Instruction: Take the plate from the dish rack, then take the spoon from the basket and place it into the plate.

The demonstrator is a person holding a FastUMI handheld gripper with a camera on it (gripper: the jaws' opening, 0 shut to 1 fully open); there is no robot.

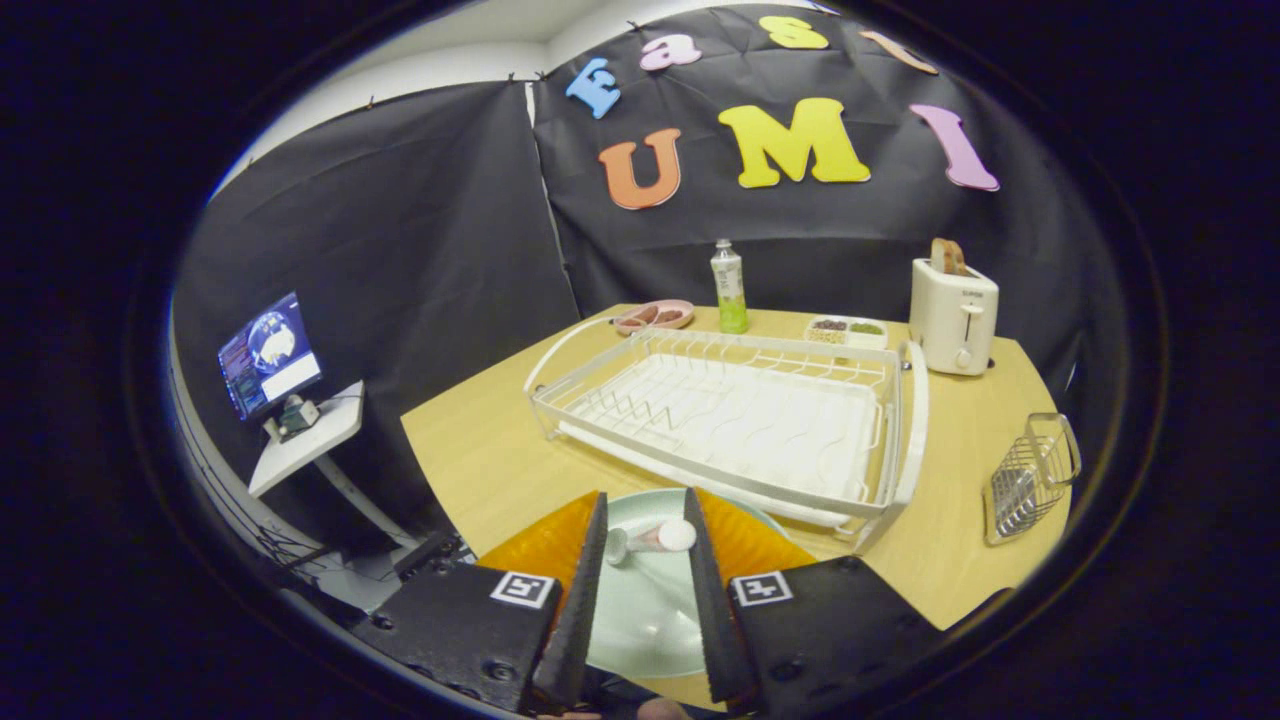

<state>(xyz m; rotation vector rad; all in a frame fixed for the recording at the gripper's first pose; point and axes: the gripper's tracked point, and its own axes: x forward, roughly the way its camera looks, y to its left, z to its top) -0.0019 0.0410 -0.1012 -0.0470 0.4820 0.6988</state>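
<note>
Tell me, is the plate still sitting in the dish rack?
No, the white dish rack stands bare on the table, and the pale green plate lies before it under the open gripper, with the spoon on it.

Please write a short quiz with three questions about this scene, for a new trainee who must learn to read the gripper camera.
1. True or false: the dish rack holds a plate.
2. The spoon lies: A) in the wire basket; B) between the fingers of the gripper, above the plate; C) beside the toaster.
3. Fill in: the plate sits on the table, just in front of the ____.

Key:
1. False; the rack is empty.
2. B. The fingers stand on either side of the spoon; whether they press on it is unclear.
3. Dish rack.
</note>
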